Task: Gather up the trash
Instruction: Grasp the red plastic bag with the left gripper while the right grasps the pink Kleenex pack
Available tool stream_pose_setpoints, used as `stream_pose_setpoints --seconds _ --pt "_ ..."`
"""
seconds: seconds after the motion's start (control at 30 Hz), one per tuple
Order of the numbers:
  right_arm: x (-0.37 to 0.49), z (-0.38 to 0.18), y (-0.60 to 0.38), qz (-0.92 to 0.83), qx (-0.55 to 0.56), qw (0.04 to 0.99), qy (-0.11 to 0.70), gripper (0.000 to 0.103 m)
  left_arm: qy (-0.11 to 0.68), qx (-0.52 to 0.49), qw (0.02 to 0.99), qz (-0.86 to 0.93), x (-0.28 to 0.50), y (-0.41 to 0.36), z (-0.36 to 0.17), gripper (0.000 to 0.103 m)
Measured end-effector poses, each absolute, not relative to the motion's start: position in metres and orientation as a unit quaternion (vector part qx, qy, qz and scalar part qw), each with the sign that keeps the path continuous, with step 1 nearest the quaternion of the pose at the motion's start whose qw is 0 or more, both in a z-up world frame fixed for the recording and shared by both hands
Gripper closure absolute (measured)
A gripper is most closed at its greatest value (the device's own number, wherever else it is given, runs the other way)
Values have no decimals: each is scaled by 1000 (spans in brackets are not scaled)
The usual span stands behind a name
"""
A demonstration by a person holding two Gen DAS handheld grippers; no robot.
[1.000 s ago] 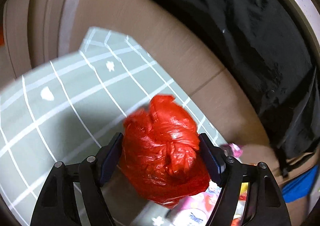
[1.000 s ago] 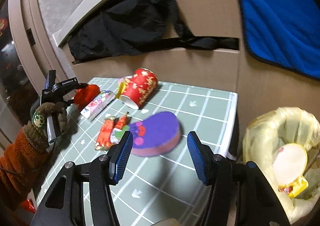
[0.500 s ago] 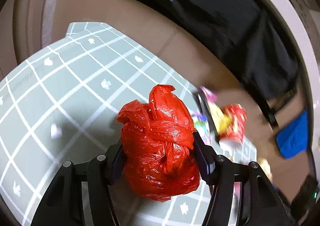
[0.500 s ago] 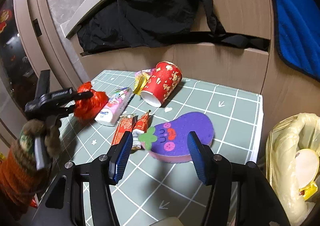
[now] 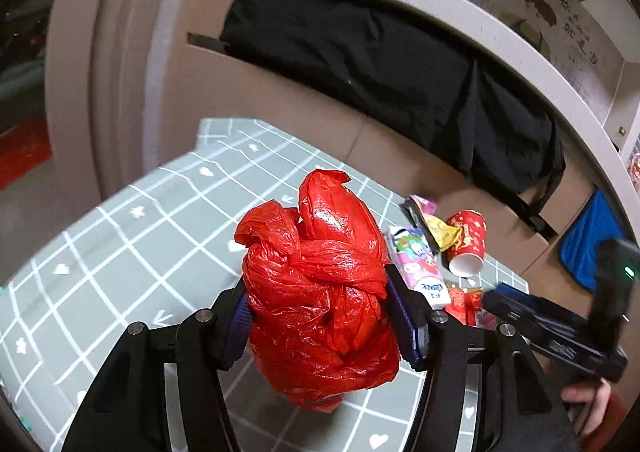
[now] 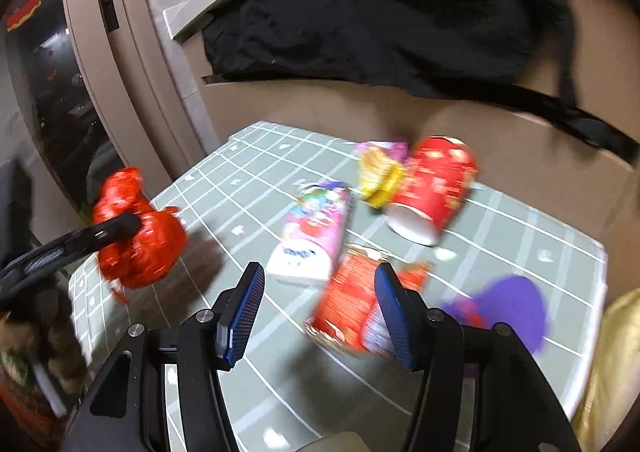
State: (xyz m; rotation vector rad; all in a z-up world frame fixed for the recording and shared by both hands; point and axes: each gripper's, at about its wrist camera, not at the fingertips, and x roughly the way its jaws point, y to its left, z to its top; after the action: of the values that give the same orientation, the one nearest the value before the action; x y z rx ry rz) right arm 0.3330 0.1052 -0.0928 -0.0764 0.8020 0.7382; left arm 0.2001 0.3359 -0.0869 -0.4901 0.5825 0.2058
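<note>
My left gripper [image 5: 320, 316] is shut on a knotted red plastic bag [image 5: 320, 272] and holds it above the green grid mat [image 5: 120, 252]. From the right wrist view the same bag [image 6: 148, 248] hangs at the table's left edge. My right gripper [image 6: 319, 314] stands open with nothing between its pads, low over the mat. Just beyond its fingers lie red snack wrappers [image 6: 348, 300] and a pink tissue pack [image 6: 316, 232]. Farther back lie a tipped red paper cup [image 6: 432, 187] and a yellow and pink wrapper [image 6: 380, 171]. A purple sponge [image 6: 508, 308] lies to the right.
A cardboard wall [image 6: 320, 107] draped with black cloth [image 6: 380, 31] closes off the table's far side. A yellow-lined bin [image 6: 612, 352] stands past the table's right edge. A blue cloth [image 5: 592, 244] hangs at the far right. A person's sleeve [image 6: 24, 372] is at lower left.
The left gripper's pads closed in on the red bag and carried it up and to the right. The right gripper swung left from the purple sponge to above the red wrappers.
</note>
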Motion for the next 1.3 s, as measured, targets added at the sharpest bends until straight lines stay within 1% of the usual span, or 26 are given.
stream_pose_setpoints --seconds 0.2,0.37,0.6,0.83,0.87,0.9,1.0,1.13,1.3 --pt "353 -115 155 335 -63 850 402 48 294 -243 919 97 190 338 -97 43" --pt "369 -127 167 303 -78 860 403 47 289 -249 920 90 185 342 -97 43" --pt "387 -140 183 293 -70 856 420 47 290 -259 917 83 188 345 -101 43" --pt "387 -148 198 291 -116 856 412 48 299 -261 914 83 192 345 -104 43" --pt "386 -146 197 296 -116 855 409 52 300 -261 914 82 193 345 -103 43" --pt "384 -144 195 302 -114 854 409 54 301 -262 913 81 193 344 -103 43" --pt "373 -132 186 328 -112 848 400 58 302 -260 914 77 196 341 -99 43" --pt "354 -107 170 351 -121 851 372 59 296 -249 920 67 198 330 -87 43" --pt "336 -69 131 358 -103 863 342 59 277 -227 932 55 204 308 -60 43"
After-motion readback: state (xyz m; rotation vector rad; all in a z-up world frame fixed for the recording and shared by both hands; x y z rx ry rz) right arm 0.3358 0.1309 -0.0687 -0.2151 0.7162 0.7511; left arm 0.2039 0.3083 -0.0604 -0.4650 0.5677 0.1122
